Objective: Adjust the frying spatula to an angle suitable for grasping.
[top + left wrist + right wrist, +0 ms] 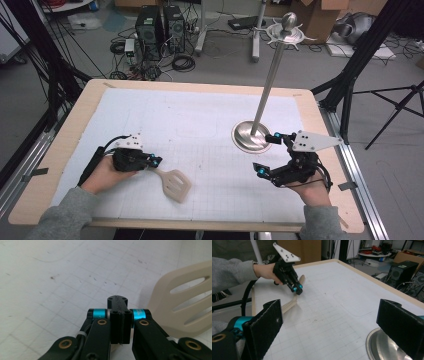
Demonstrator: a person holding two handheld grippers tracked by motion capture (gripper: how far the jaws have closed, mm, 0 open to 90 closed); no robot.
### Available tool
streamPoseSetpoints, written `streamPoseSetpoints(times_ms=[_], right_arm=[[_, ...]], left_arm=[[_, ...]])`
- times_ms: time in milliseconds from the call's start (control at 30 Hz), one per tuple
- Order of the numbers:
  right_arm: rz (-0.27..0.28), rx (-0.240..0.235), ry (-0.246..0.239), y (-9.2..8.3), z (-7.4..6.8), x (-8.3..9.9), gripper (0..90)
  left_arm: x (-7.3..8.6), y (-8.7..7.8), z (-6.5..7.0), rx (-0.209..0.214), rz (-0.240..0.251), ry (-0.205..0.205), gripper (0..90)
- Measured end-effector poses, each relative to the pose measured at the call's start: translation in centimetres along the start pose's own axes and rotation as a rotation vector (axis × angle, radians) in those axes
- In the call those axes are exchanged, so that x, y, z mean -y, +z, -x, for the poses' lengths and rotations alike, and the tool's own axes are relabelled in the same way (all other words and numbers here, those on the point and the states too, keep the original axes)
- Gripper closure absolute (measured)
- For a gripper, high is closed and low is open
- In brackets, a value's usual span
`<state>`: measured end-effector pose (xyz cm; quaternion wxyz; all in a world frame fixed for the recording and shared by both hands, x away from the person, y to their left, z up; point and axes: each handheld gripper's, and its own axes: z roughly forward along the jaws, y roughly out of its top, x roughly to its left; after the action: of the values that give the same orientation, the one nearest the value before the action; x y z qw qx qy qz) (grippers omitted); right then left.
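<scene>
From the right gripper view, the spatula's (292, 302) handle meets the clamped left hand-held gripper (297, 288).

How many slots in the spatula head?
3, side by side across the spatula blade, lying on the mat beside the left gripper; the left gripper view shows parts of them.

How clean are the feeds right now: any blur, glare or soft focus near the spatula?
High view: even light, spatula sharp, a soft sheen on the stand's base. Left gripper view: jaws close and soft, the spatula blade slightly blurred. Right gripper view: near jaws blurred, table crisp.
</scene>
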<state>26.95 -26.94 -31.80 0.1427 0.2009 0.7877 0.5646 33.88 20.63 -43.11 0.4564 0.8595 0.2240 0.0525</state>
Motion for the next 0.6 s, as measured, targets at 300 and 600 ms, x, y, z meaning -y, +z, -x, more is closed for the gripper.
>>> streamPoseSetpoints(times_ms=[300, 600], right_arm=[[0.002, -0.017, 0.004, 0.3, 0.0, -0.2, 5.6], [0.008, -0.035, -0.004, 1.1, 0.3, -0.6, 5.6]], left_arm=[[1.3, -3.3, -1.4, -0.076, 0.078, -0.021, 89.3], [3.3, -5.3, -2.4, -0.133, 0.091, -0.052, 89.1]])
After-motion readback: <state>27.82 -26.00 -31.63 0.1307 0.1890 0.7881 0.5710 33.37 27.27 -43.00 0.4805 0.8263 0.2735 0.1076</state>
